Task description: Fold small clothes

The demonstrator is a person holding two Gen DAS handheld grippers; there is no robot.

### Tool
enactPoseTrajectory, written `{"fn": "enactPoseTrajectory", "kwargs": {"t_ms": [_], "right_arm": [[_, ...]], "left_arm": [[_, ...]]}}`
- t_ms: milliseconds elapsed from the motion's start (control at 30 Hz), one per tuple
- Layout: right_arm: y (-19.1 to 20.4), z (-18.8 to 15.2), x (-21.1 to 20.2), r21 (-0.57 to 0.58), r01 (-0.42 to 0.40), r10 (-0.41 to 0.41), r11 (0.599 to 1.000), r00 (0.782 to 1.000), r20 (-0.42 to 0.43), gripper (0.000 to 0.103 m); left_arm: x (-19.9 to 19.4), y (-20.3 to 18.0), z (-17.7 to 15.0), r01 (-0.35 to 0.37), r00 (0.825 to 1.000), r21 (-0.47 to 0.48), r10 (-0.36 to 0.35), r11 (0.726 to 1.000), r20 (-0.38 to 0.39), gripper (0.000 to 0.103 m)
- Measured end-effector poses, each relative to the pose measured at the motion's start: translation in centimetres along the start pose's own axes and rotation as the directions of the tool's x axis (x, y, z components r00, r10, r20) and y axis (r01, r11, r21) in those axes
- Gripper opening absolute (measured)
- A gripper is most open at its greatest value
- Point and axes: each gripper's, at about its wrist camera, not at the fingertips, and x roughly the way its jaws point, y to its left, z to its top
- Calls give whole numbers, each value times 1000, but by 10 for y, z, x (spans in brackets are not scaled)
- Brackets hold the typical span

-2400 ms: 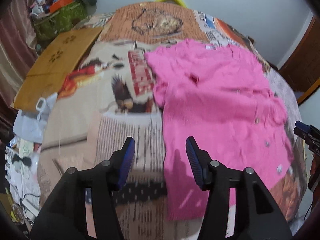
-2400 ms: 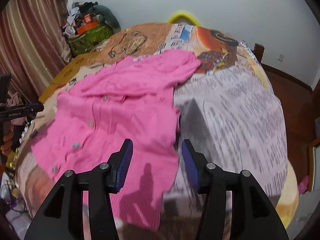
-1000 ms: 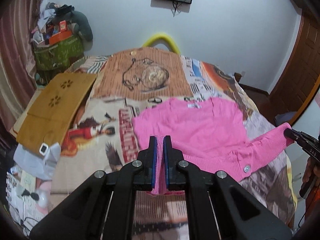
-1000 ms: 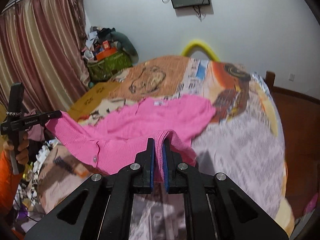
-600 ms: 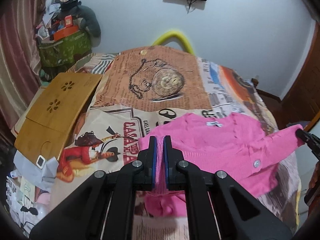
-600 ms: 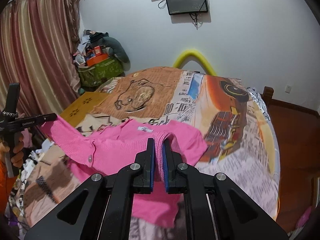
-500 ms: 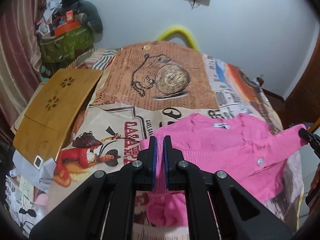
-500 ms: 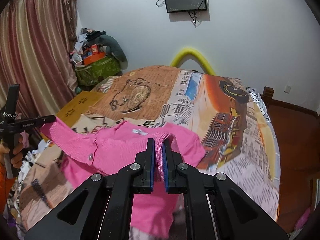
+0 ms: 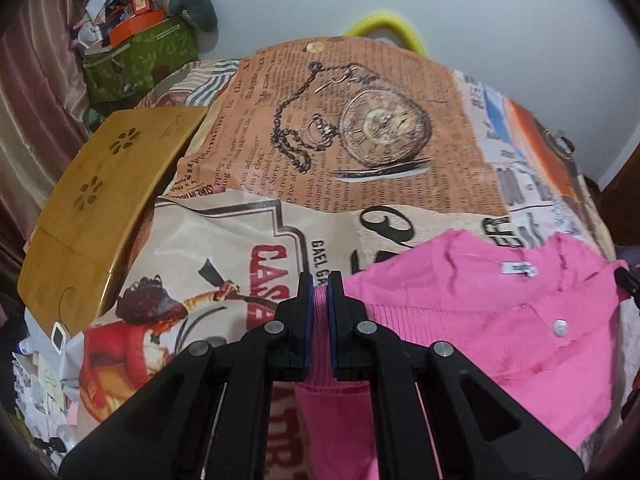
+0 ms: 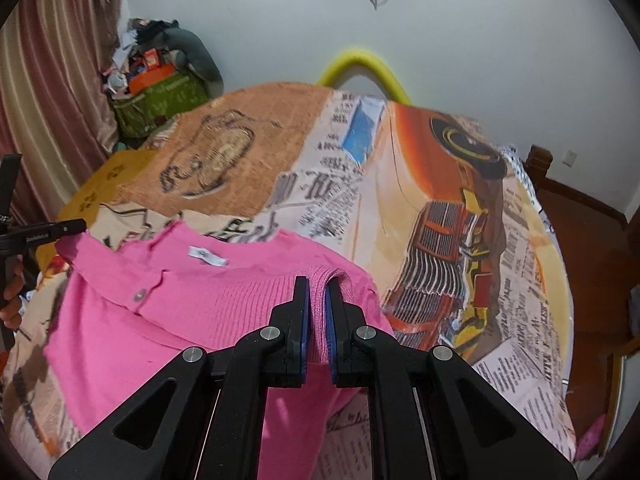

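Left wrist view: green basket point(image 9: 140, 60) holds clutter; both tongs point(image 9: 319, 292) point(image 10: 317, 300) clenched on pink cardigan point(image 9: 480, 320).

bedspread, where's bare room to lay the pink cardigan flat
Free: the pocket-watch print beyond the pink cardigan, and the truck print to its right. Crowded: the wooden board and the clutter below it at the left edge.

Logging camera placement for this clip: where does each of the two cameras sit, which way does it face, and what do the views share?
Left wrist: rides the left gripper, looking down over the bedspread; only its jaws show, clamped on the pink cardigan.
Right wrist: rides the right gripper, same direction; the other gripper and a hand show at left.
Shared: cardigan, bedspread, yellow tube, green bag.
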Motion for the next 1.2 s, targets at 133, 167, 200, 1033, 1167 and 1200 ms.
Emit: {"fn": "enactPoseTrajectory", "kwargs": {"t_ms": [133,167,200,1033,1167,1200], "right_arm": [[-1,-2,11,-12,20,-21,1000,1000,-11,7],[-1,-2,12,-11,26,-26,1000,1000,-11,8],[-1,-1,13,-7,27,-27,1000,1000,-13,8],[13,-104,-48,38,-46,50,998,991,-124,48],[22,-111,-49,29,-70,73,997,989,-126,47],[24,-112,-49,36,-82,86,996,988,-128,44]], "left_arm": [[13,2,5,-3,1000,-33,3,999,-18,6],[15,2,7,0,1000,-37,0,999,-19,6],[15,1,8,9,1000,-41,-10,999,-20,6],[-50,7,-122,100,984,107,-82,989,-157,56],[-47,4,-131,144,977,65,-131,987,-167,36],[-48,3,-131,159,975,61,-146,985,-169,30]]}}
